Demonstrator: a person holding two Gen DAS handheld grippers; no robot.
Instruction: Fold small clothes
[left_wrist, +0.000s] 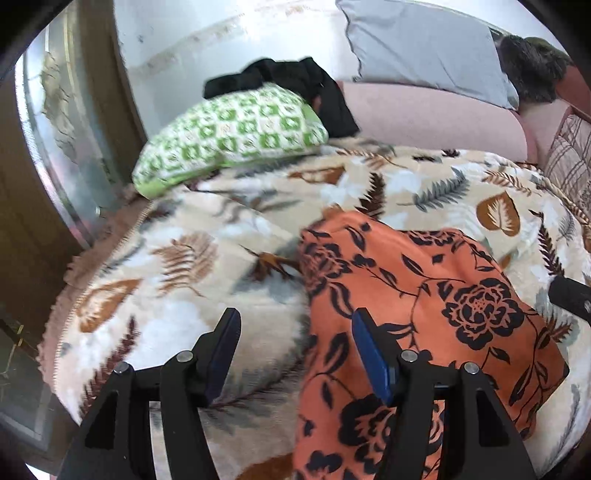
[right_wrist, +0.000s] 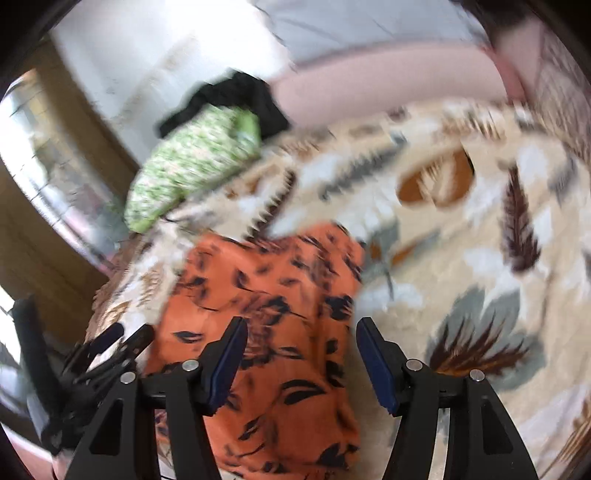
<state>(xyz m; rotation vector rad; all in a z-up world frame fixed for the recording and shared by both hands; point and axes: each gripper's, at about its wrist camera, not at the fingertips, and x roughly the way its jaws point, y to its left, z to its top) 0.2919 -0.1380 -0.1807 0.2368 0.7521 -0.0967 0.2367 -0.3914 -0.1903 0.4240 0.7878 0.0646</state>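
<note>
Left hand-held gripper (left_wrist: 295, 354) hovers with its jaws spread and nothing between them, one blue pad over the leaf-print blanket (left_wrist: 192, 229) and the other over the left edge of the orange floral garment (left_wrist: 424, 295); neither pad appears to press the cloth. That garment lies on the blanket-covered bed, near its front edge, already looking doubled into a rough rectangle, so the step in hand seems to be releasing one fold and lining up the next. To do it well, I judge each hand-held gripper should pinch a corner through all layers, lift only slightly, and carry both corners across evenly so the edges meet without bunching. Further back, by the bed's far-left corner, a green patterned pillow (left_wrist: 236, 136) carries a black garment (left_wrist: 295, 81). Right hand-held gripper (right_wrist: 301, 354) is likewise spread and empty, poised above the orange cloth's right edge in a blurred view.
</note>
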